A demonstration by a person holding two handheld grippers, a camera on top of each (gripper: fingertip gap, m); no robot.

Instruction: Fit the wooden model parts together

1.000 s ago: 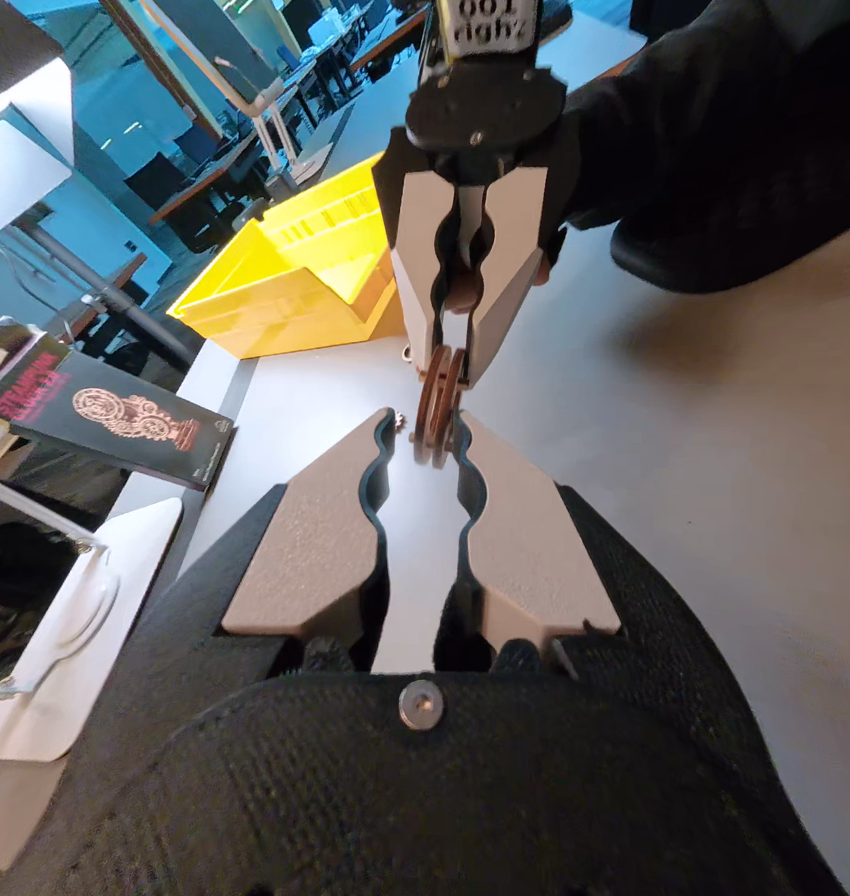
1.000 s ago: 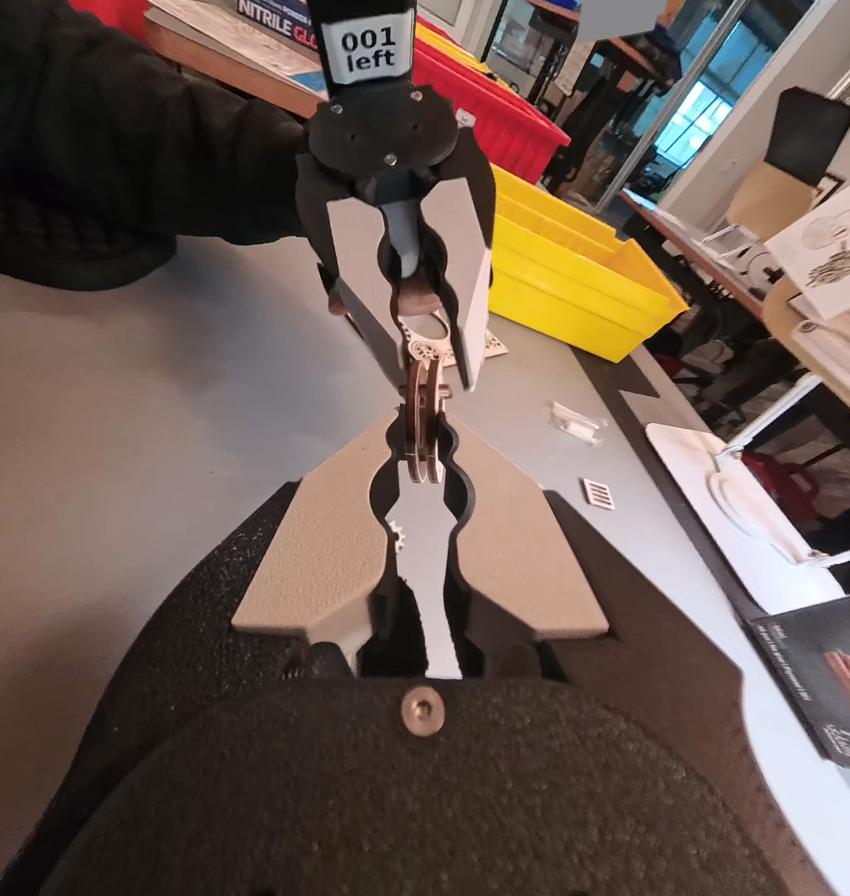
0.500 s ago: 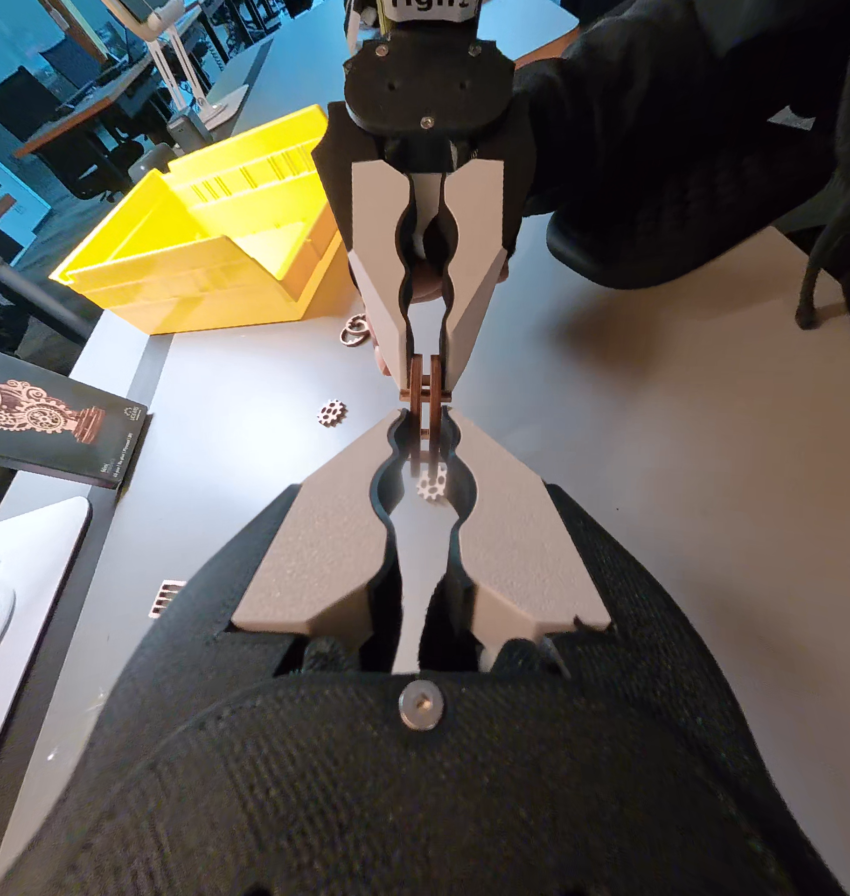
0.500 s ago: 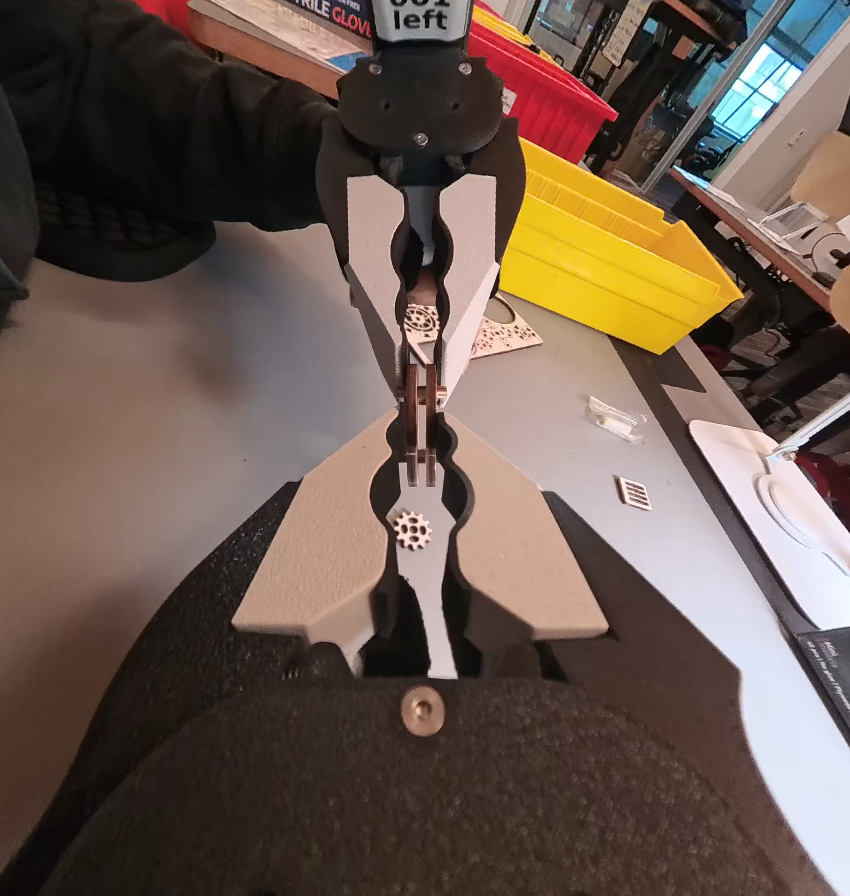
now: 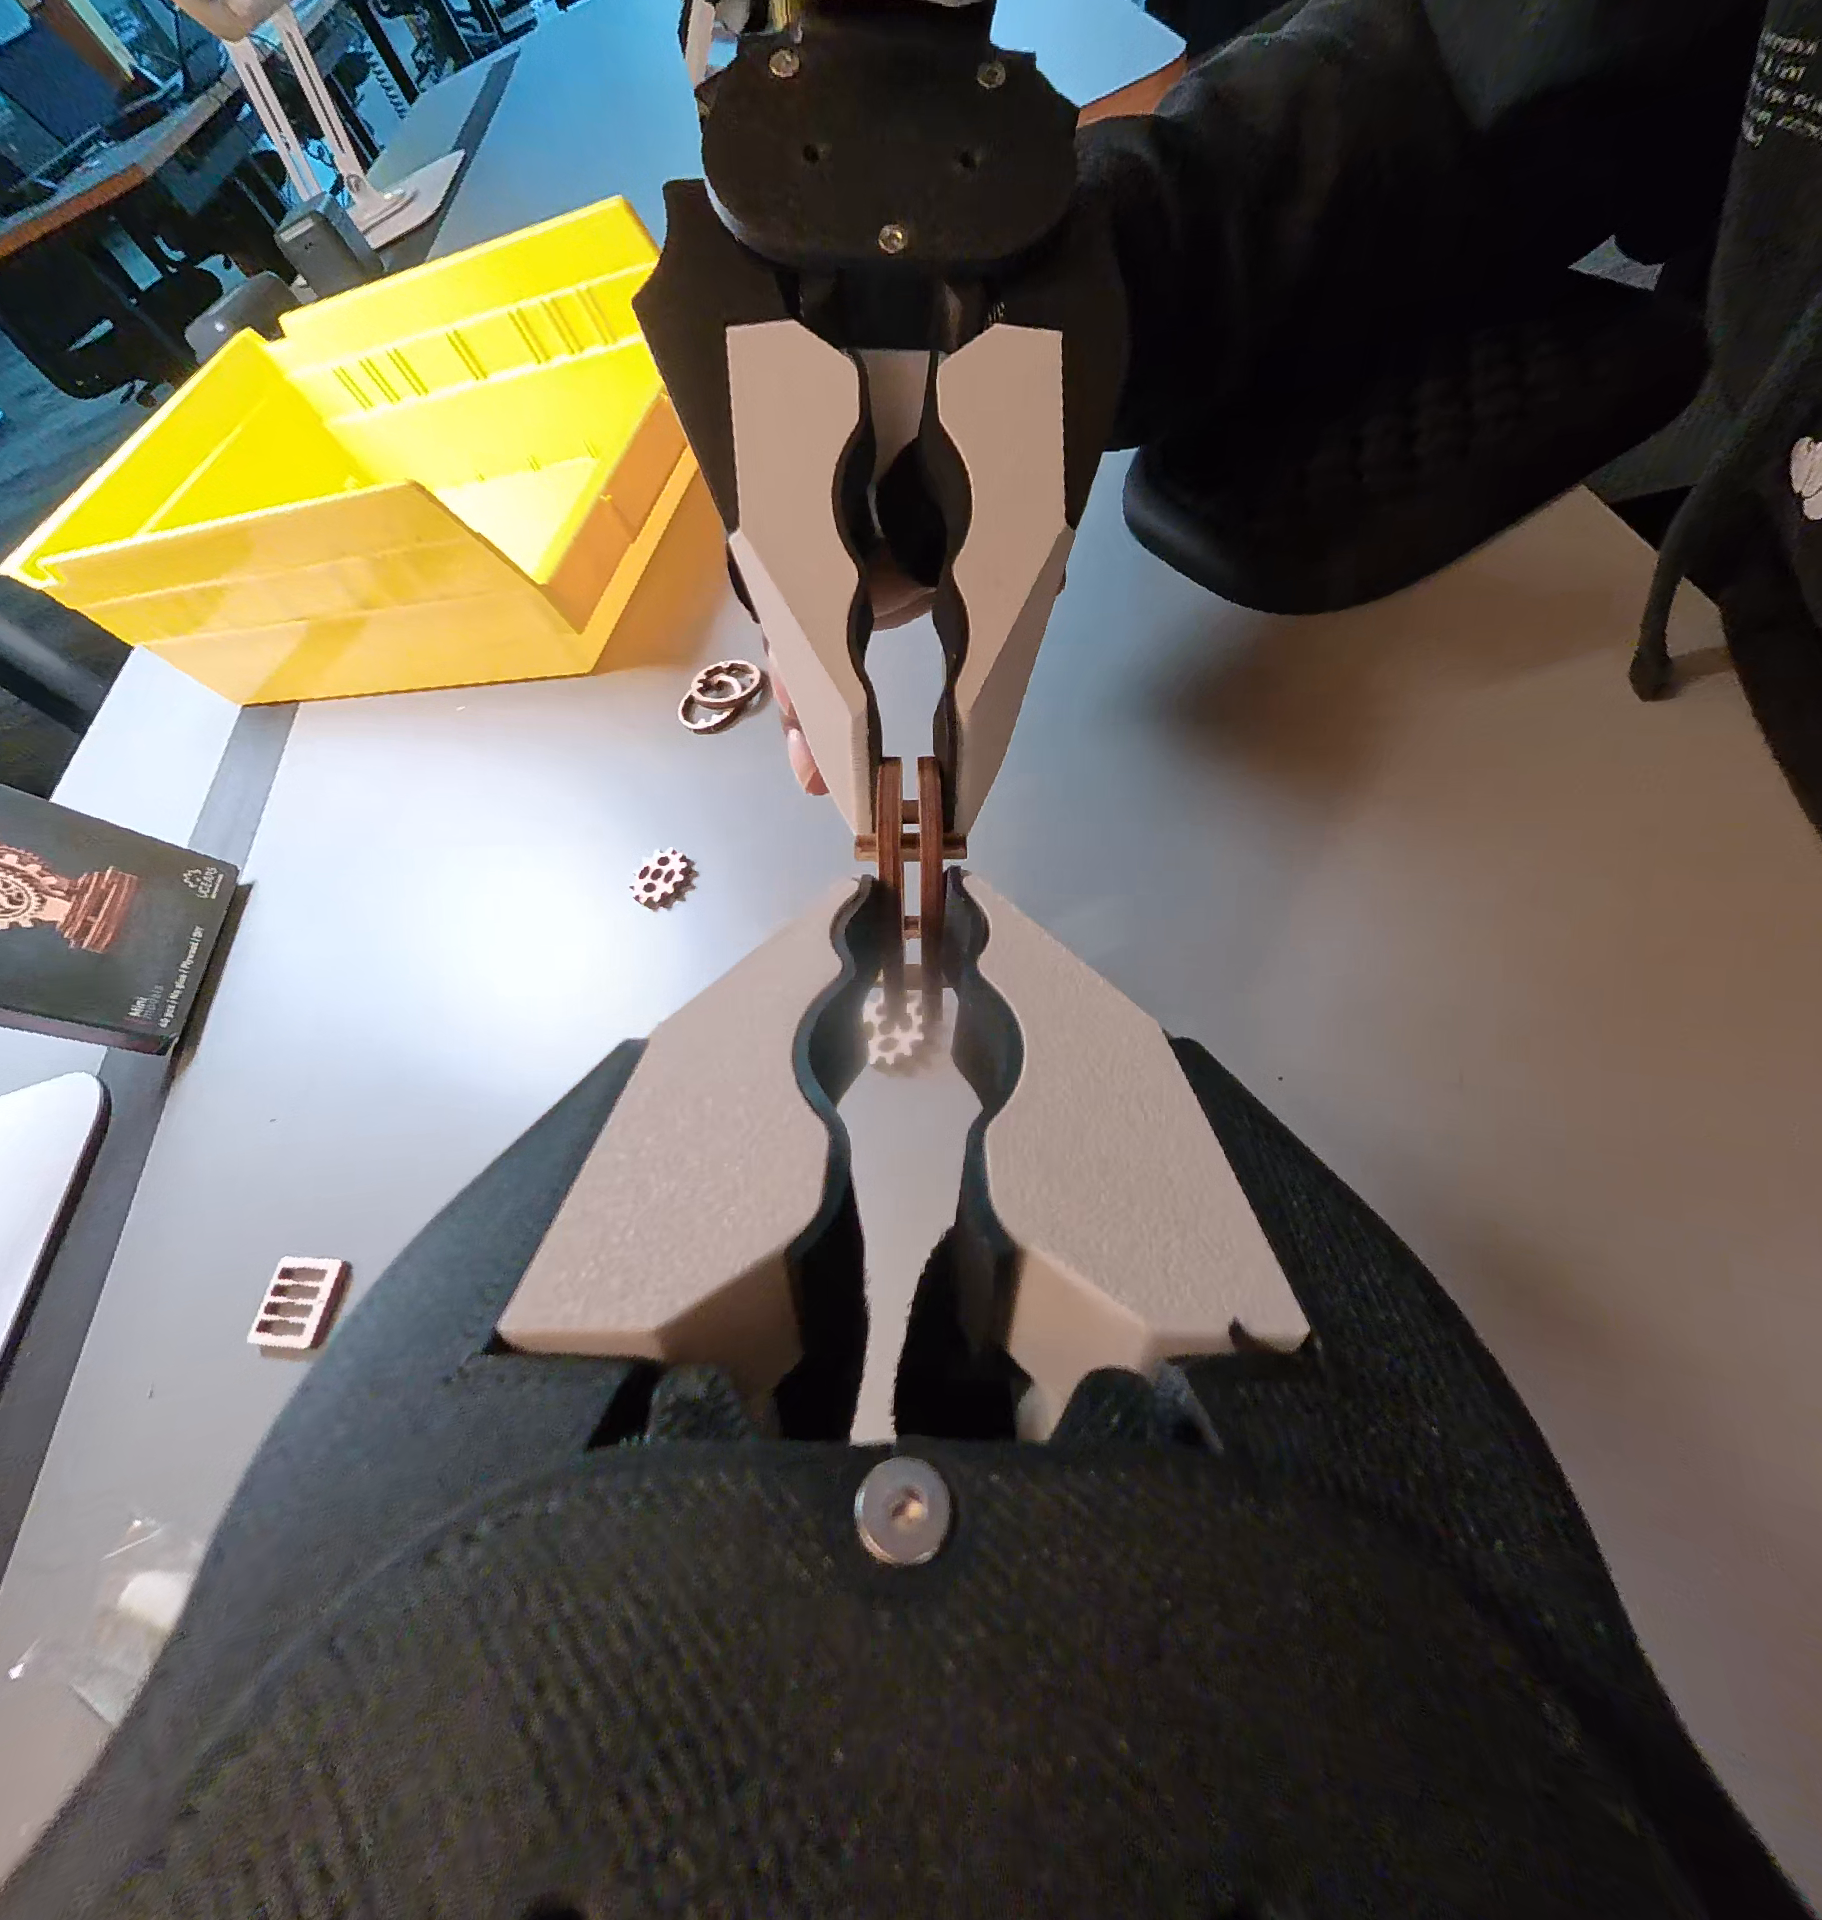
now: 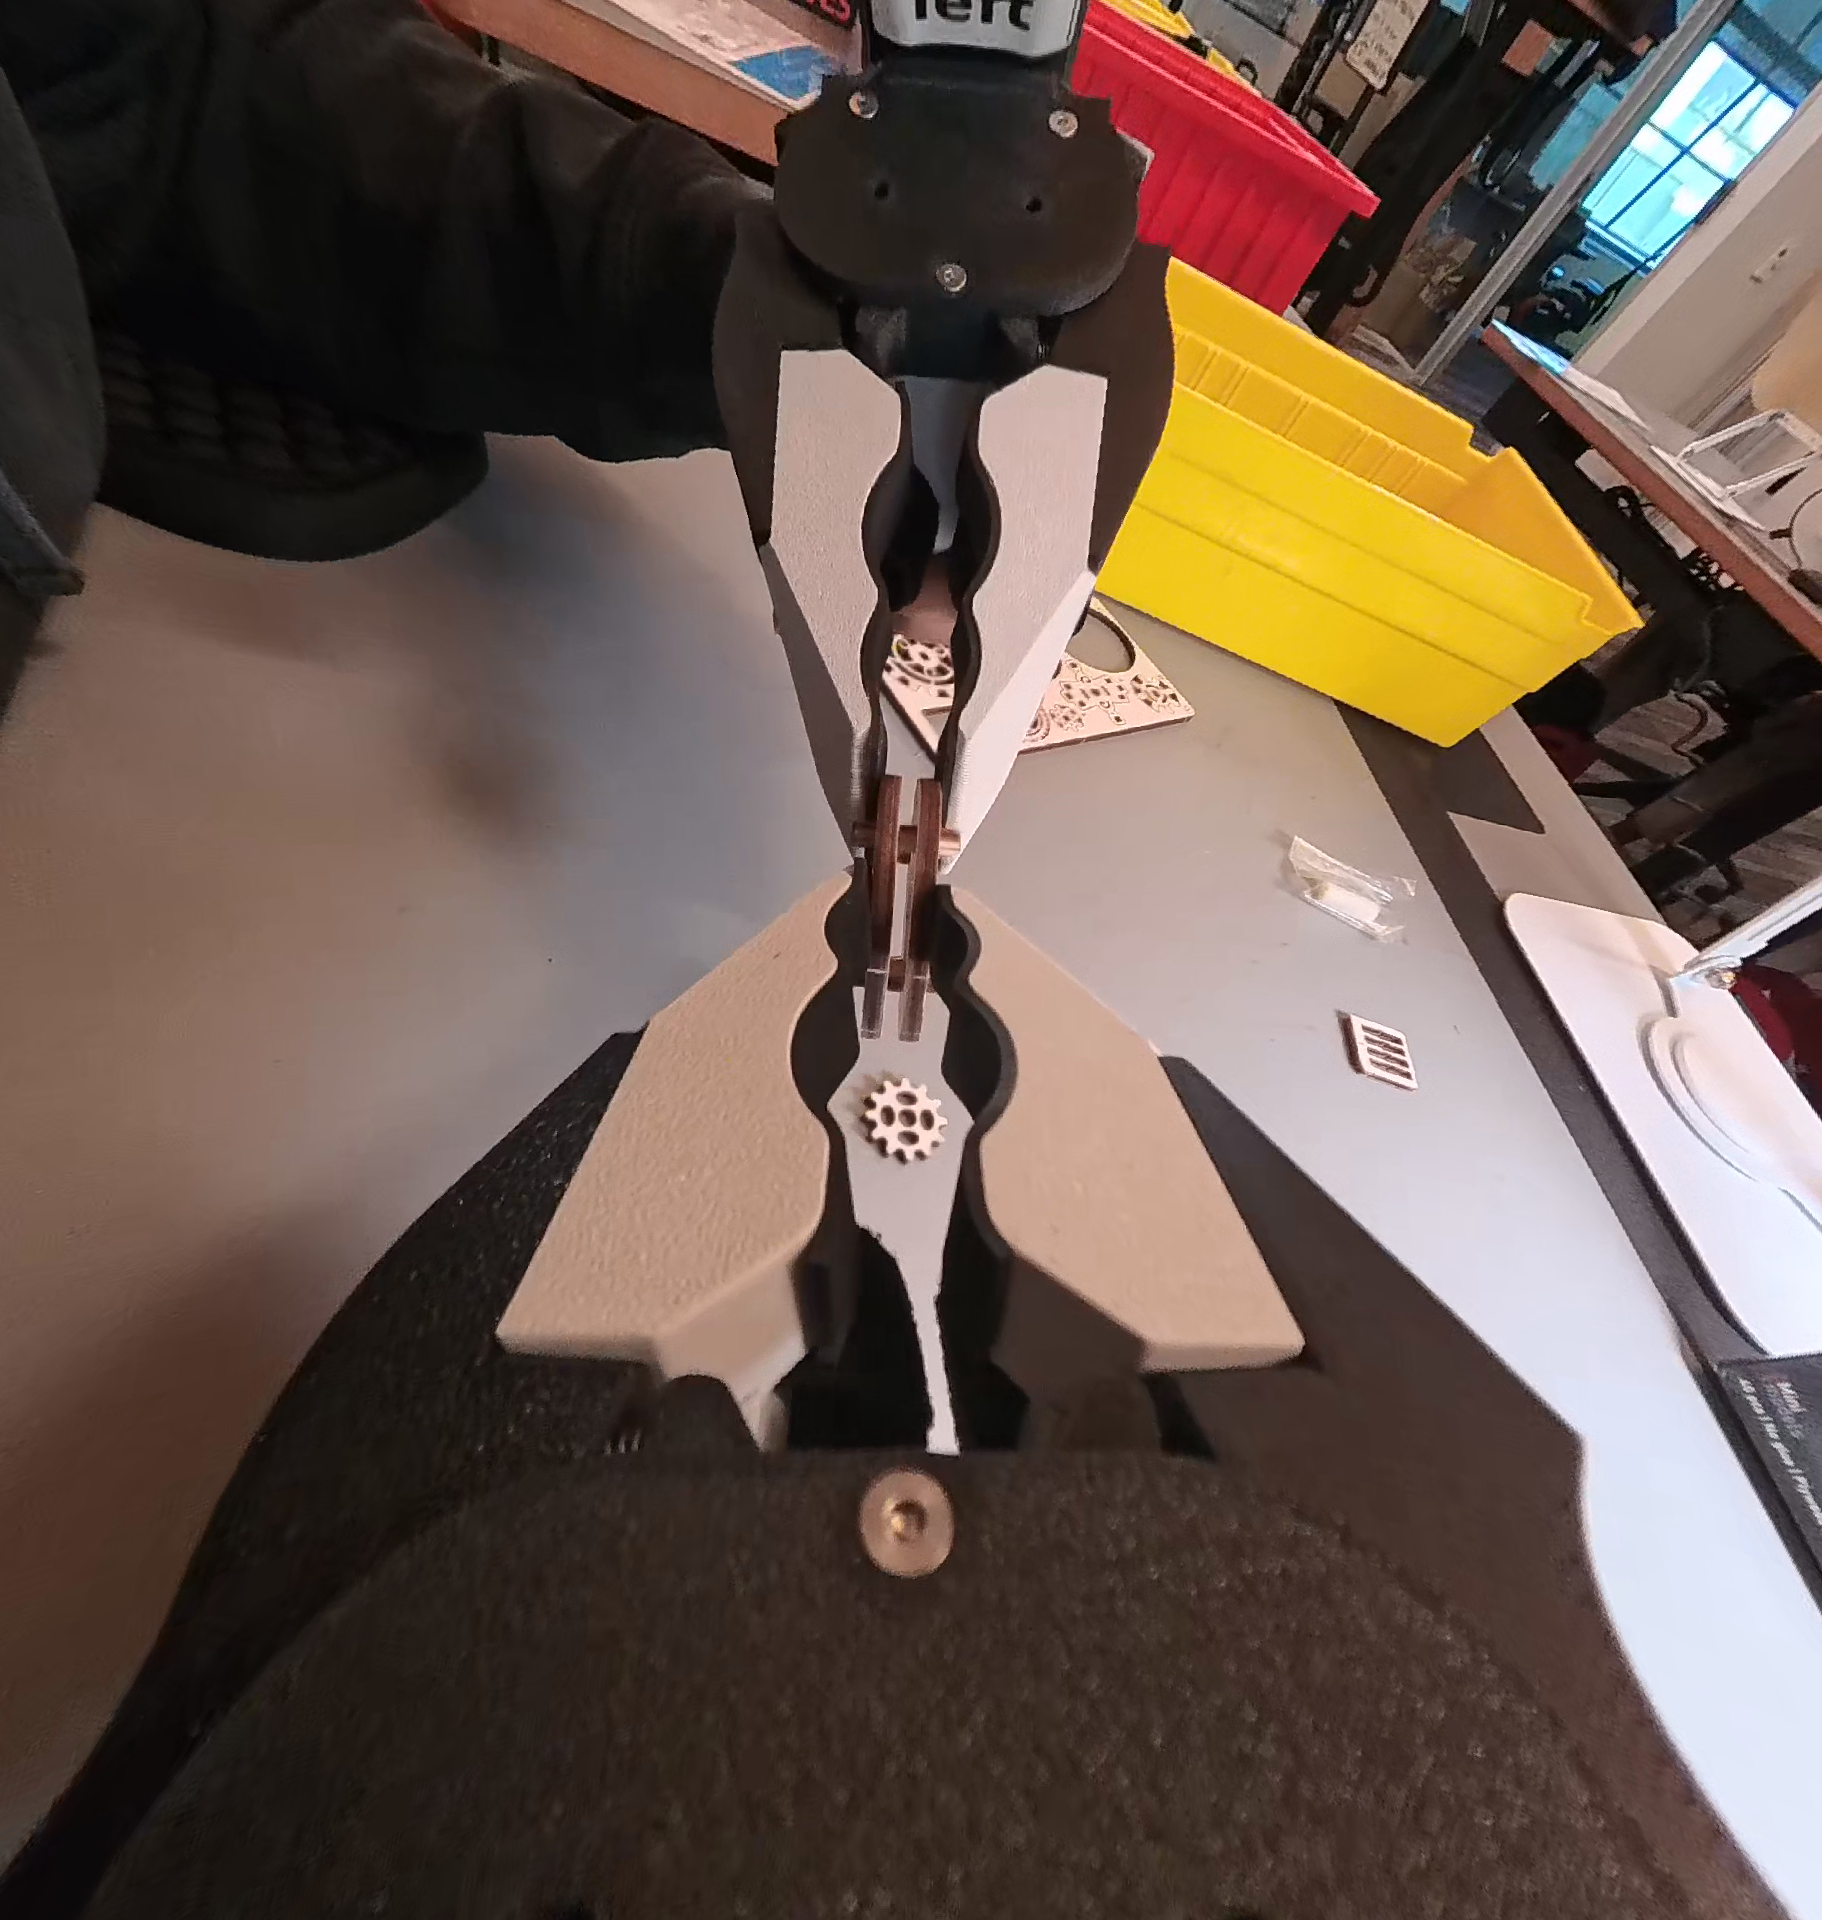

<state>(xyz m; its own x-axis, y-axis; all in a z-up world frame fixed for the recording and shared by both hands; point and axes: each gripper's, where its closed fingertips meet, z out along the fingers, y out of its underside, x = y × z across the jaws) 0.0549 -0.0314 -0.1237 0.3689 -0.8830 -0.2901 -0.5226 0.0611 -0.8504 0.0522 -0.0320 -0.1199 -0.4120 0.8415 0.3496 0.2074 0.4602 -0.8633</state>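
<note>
Two grippers meet tip to tip above the counter (image 5: 1354,935), left gripper (image 5: 905,902) and right gripper (image 6: 894,896) both seemingly clamped on the wooden disc assembly (image 5: 909,850); a small gear (image 6: 903,1118) lies directly beneath that assembly.

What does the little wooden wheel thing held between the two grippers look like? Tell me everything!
The wheel piece is two thin, dark brown wooden discs standing on edge side by side, with a narrow gap between them. A short peg runs crosswise through both and sticks out a little each side. It is held in the air above the grey table. The right gripper pinches its far edge and the left gripper closes on its near edge. A loose pale gear lies on the table below it.
</note>
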